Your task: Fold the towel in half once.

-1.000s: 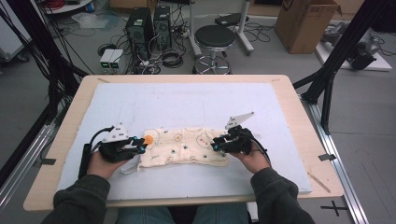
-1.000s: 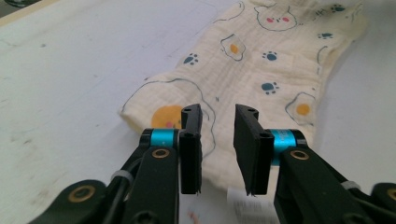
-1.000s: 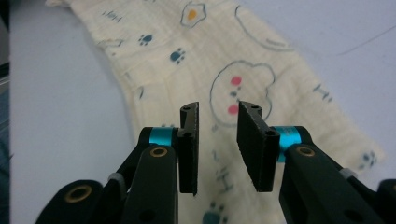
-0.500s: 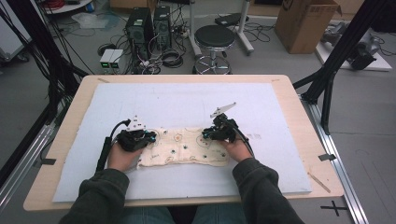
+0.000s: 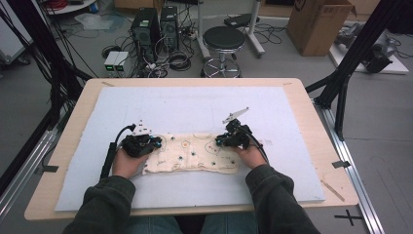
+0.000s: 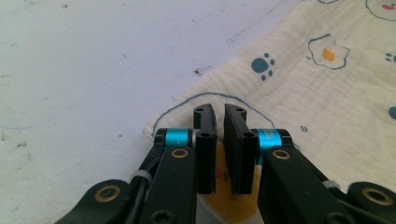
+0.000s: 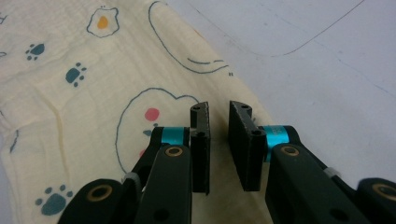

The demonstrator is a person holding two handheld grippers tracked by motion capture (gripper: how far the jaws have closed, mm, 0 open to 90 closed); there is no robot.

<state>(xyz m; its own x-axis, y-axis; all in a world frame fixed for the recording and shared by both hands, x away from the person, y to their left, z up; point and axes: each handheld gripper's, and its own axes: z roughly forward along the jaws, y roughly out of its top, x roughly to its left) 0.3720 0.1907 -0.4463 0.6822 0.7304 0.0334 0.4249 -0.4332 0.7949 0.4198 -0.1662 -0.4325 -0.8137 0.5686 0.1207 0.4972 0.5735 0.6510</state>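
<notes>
Two tongs, left and right, over cloth on white mat.

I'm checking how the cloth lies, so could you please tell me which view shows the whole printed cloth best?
The high view: the cloth shows whole, lying as a long band on the white mat. The left gripper view shows one corner of it with paw prints; the right gripper view shows one edge stretch.
</notes>
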